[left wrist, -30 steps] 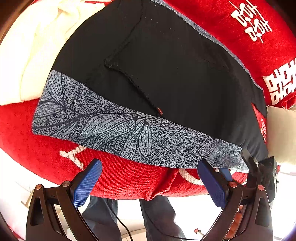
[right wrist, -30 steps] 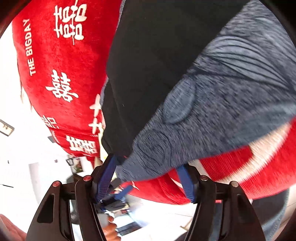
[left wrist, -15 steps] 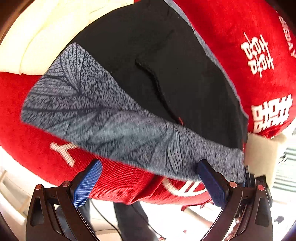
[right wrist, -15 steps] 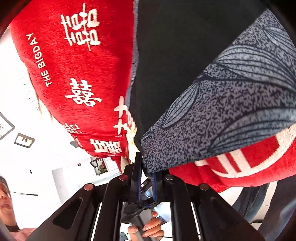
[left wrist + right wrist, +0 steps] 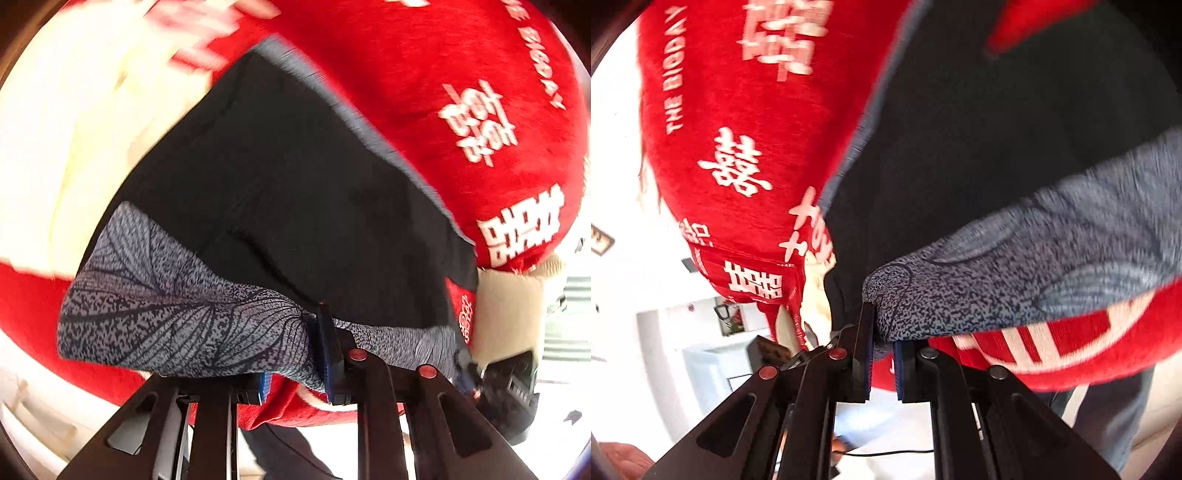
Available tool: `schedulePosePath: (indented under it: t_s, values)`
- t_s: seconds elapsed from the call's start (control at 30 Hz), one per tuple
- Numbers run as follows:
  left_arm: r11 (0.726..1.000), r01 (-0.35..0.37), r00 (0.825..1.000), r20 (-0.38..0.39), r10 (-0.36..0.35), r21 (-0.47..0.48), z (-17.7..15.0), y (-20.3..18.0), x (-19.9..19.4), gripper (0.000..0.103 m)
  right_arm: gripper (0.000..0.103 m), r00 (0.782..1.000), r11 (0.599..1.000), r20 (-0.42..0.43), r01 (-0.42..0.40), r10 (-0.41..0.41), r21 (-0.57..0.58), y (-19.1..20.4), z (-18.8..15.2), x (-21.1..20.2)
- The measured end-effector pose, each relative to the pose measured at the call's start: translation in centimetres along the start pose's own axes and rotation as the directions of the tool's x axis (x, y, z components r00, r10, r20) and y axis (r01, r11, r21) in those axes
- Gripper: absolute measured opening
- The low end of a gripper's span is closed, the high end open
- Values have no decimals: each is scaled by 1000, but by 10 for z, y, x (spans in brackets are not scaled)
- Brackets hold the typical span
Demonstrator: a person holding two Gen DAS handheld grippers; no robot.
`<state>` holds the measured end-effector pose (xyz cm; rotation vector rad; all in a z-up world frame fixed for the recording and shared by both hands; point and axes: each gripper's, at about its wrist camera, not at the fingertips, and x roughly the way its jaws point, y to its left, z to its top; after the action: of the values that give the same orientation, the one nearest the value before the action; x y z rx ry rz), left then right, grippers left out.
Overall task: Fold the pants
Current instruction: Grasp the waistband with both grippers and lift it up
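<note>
Pants (image 5: 295,192), black with a grey leaf-patterned waistband (image 5: 177,314), lie spread on a red blanket (image 5: 424,81) printed with white characters, the band running along the blanket's near edge. Left gripper (image 5: 295,373) has its blue pads (image 5: 325,354) closed on the waistband partway along its length, the cloth bunching where they pinch it. Right gripper (image 5: 882,354) is clamped on the band's end corner (image 5: 886,295), right where the black side seam meets the patterned strip; a thin sliver of fabric shows between its blue pads (image 5: 899,365). From the left wrist view, a cream pillow (image 5: 74,129) lies past the far left side of the pants, touching their edge, and the other tool appears at the lower right, by the blanket's corner. Both views are blurred. A person's jeans (image 5: 1115,406) show below the blanket's near edge.
</note>
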<state>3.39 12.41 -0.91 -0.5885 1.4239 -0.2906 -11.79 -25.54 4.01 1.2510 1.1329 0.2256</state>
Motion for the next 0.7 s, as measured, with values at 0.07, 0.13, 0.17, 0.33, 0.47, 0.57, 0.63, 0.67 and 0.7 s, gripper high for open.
schedulePosePath:
  t_s: [0.07,0.13,0.17,0.33,0.47,0.57,0.63,0.67,0.7]
  values:
    - [999,0,1000,8,0,32,15,-17,-10,22,10,1000,998,9,20,-20,-64,23,17,-6]
    - [999,5,1000,20,-6,45,37,-33,-14,22,10,999,994,-1,33,-33,-103,39,34,-6]
    - [999,6,1000,25,-7,50,48,-40,-15,22,10,999,989,-14,41,-43,-139,50,48,-4]
    - [999,-12,995,96,7,51,122,-66,-2,23,10,990,966,-109,64,-94,-251,83,132,29]
    - [996,-80,992,105,76,41,171,-62,38,23,10,974,953,-174,92,-147,-289,90,196,74]
    - [990,-141,986,95,138,29,194,-56,74,23,10,949,936,-222,147,-225,-319,81,237,117]
    - [984,-174,982,85,172,23,203,-51,93,23,12,929,923,-245,186,-277,-337,70,258,144]
    - [982,-185,980,81,183,21,206,-53,100,24,12,919,914,-256,200,-300,-353,65,265,155]
    - [981,-191,979,77,189,19,208,-53,104,25,12,912,907,-261,208,-315,-366,62,268,162]
